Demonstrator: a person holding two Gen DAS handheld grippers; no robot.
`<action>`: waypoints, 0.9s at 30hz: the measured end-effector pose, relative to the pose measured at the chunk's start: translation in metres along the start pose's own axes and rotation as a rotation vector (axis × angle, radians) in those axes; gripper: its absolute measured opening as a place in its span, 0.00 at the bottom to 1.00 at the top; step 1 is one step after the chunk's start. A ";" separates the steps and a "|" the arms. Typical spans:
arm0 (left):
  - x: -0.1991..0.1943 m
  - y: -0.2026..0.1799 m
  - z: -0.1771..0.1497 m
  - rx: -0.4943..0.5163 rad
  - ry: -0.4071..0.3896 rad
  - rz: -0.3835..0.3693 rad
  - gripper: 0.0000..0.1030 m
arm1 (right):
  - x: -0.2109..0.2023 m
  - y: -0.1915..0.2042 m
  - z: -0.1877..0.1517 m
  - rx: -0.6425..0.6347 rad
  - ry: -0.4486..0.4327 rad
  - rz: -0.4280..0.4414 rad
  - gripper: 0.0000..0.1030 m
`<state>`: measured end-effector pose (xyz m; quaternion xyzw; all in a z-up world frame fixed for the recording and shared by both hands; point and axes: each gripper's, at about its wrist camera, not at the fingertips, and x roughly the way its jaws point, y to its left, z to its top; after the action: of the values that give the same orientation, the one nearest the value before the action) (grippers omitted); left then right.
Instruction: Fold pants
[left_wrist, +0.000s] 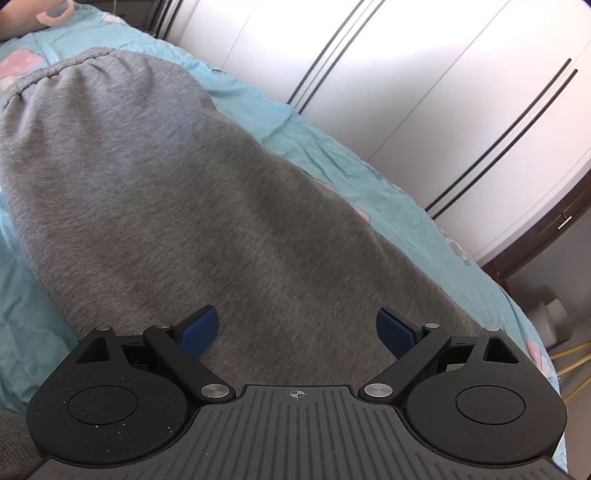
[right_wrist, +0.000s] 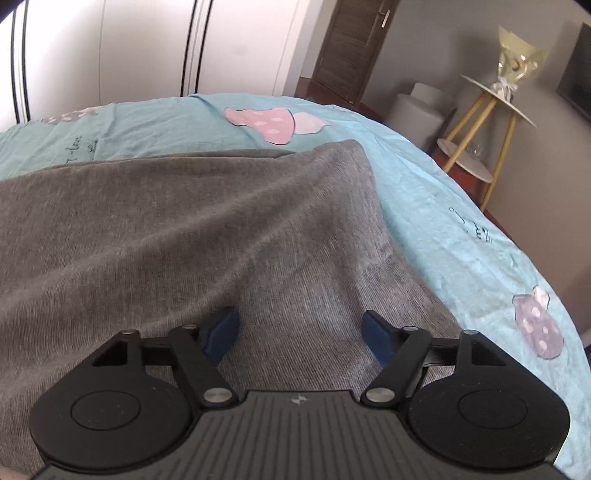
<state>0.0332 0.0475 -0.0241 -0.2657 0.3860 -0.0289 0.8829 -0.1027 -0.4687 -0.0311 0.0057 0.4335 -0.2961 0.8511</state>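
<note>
Grey sweatpants (left_wrist: 177, 192) lie spread on a turquoise bed sheet (left_wrist: 332, 155). In the left wrist view the elastic waistband (left_wrist: 66, 68) is at the far upper left. My left gripper (left_wrist: 297, 328) is open, its blue pads wide apart just above the grey fabric, holding nothing. In the right wrist view the pants (right_wrist: 184, 229) show a folded layer with a corner at the upper middle (right_wrist: 351, 147). My right gripper (right_wrist: 300, 332) is open over the fabric, holding nothing.
White wardrobe doors (left_wrist: 424, 92) stand beyond the bed. The sheet (right_wrist: 461, 229) has pink mushroom prints (right_wrist: 266, 122). A round side table with yellow legs (right_wrist: 491, 110) and a white bin (right_wrist: 421, 107) stand past the bed's right edge, near a brown door (right_wrist: 354, 44).
</note>
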 end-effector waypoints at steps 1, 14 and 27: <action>0.000 0.000 0.000 0.002 0.000 0.002 0.93 | 0.000 0.000 0.000 -0.006 -0.001 -0.007 0.83; 0.002 -0.002 -0.002 0.017 0.003 0.013 0.93 | 0.004 -0.005 -0.001 -0.007 -0.002 -0.019 0.94; 0.003 -0.003 -0.002 0.028 0.007 0.021 0.93 | 0.006 -0.013 -0.010 0.017 -0.040 0.033 0.95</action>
<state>0.0344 0.0431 -0.0262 -0.2491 0.3916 -0.0257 0.8854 -0.1138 -0.4798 -0.0384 0.0142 0.4135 -0.2857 0.8644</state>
